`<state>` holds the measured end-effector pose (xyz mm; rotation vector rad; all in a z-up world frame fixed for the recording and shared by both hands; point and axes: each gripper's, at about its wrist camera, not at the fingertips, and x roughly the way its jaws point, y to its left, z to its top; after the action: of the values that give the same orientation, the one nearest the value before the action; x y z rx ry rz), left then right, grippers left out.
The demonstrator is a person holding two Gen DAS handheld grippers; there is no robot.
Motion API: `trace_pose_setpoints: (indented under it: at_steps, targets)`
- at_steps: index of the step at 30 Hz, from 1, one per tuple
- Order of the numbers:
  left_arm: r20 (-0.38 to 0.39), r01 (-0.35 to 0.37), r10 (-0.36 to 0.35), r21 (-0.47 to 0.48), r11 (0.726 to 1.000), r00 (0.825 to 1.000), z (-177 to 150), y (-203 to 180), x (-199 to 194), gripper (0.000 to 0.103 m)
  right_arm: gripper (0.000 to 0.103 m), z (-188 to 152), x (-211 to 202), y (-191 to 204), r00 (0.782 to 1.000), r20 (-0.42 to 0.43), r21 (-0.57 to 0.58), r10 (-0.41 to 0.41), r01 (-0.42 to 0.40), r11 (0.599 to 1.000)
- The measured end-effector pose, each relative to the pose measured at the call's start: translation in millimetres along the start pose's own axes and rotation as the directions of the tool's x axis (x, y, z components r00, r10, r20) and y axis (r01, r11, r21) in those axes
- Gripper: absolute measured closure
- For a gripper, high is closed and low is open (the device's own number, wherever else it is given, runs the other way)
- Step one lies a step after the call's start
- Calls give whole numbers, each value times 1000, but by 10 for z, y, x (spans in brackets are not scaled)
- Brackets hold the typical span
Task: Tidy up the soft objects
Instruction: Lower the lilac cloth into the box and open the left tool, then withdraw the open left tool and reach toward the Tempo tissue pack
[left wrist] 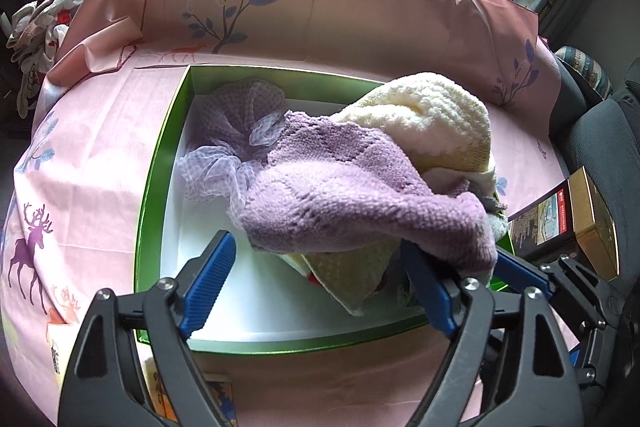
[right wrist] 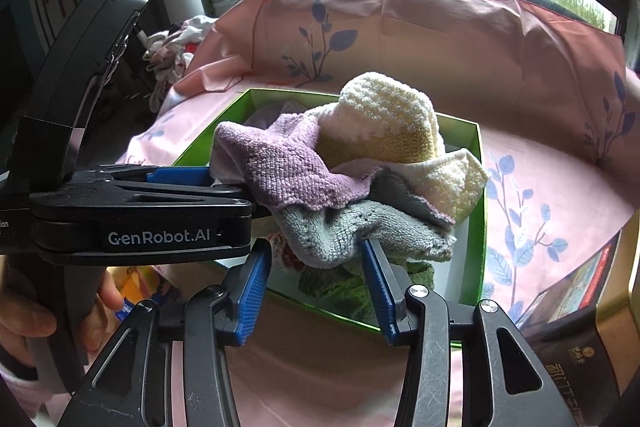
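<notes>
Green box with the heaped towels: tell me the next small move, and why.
Probably draw both grippers back. The left gripper and right gripper have open jaws, and the purple towel lies with the cream towel in the green box, seemingly released.

One brand reads clearly — "GenRobot.AI" in white on the black side of the left gripper. Print on the dark box — too blurred to read.

Black tongs carry 2 ribbed blue pads (silver screws, white "GenRobot.AI" lettering).
</notes>
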<state>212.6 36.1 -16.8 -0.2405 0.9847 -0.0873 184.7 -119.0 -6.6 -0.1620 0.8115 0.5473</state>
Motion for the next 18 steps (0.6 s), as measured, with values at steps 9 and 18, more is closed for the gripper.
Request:
trace_pose_setpoints:
  at_steps: [9, 18]
  targets:
    - [58, -34, 31, 36, 999, 998, -249, -135, -392, 1, 42, -214, -561, -70, 996, 89, 65, -8, 2, 998]
    - [119, 7, -19, 102, 995, 993, -597, -430, -884, 1, 42, -560, -941, 127, 995, 103, 20, 5, -7, 1000]
